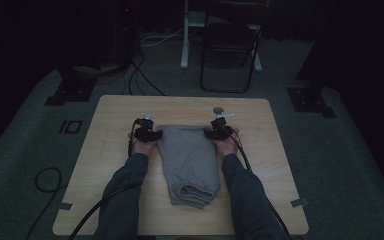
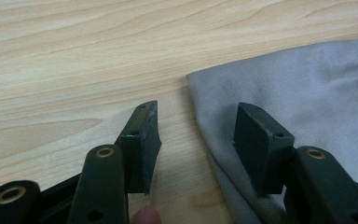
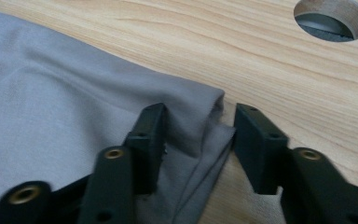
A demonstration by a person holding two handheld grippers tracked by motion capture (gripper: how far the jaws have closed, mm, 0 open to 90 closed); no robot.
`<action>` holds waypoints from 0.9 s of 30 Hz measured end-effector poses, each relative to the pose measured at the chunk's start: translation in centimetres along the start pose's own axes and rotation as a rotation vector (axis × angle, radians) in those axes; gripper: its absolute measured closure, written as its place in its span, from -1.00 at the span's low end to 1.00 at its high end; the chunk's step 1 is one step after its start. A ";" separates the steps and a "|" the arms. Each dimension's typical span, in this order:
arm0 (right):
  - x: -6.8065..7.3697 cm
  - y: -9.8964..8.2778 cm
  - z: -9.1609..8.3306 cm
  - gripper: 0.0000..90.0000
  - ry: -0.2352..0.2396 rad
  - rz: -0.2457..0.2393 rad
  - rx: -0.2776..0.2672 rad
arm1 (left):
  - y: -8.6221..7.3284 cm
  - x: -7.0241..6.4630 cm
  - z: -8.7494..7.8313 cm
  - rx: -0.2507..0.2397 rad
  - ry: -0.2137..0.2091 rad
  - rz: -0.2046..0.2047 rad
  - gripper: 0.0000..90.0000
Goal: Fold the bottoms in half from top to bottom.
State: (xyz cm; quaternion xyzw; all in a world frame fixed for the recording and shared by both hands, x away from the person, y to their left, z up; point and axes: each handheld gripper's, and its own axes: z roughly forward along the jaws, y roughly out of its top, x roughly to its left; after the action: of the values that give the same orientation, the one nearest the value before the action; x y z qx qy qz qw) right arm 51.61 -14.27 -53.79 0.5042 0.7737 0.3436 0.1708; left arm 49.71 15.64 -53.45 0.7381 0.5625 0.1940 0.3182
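Dim room, dark grey carpet floor [image 1: 25,165]. Black folding chair [image 1: 228,45] beyond the far edge, white post [image 1: 185,35] beside it, black stand bases at far left [image 1: 70,90] and far right [image 1: 310,97], cables [image 1: 135,75] trailing on the floor.

Light wood surface [image 1: 115,107], rounded corners, round cable hole [image 3: 332,17] near the far edge by the right hand. Tape bits at the near corners.

Grey folded garment [image 1: 190,160] lies mid-surface, long axis running away from the person, rolled hem end nearest the person, far end between the two hands. Flat, a few soft creases.

Person's forearms in dark sleeves [image 1: 125,190] come in from the bottom, one on each side of the garment.

Left gripper [image 2: 196,140] at the garment's far left corner: fingers standing well apart, one over bare wood, the other over the cloth, cloth edge passing between them; pads not pressing on it. A fingertip [image 2: 144,217] shows at the bottom.

Right gripper [image 3: 198,137] at the far right corner: fingers partway open, straddling the layered folded edge, left finger over the cloth, right finger just at the cloth's edge over wood. Cannot tell if the pads actually pinch the fabric; a gap shows on the right side.

Nothing blocks either gripper; wood around both corners bare.
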 end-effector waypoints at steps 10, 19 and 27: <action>-0.9 0.8 -0.3 0.90 0.059 0.078 0.011 | 1.0 -0.7 -0.4 0.038 -0.061 0.027 0.97; -2.3 3.2 -3.3 0.90 0.052 0.074 -0.097 | 4.2 -1.4 -3.2 -0.096 -0.087 0.032 0.98; -2.7 4.2 -6.2 0.89 0.093 0.010 -0.165 | 4.8 -2.1 -5.6 -0.196 -0.130 0.074 0.98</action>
State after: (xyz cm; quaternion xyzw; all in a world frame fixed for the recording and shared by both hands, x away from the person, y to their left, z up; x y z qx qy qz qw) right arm 51.78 -17.84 -46.68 0.4758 0.7472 0.4301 0.1740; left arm 48.93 14.26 -45.95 0.7348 0.4912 0.2113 0.4173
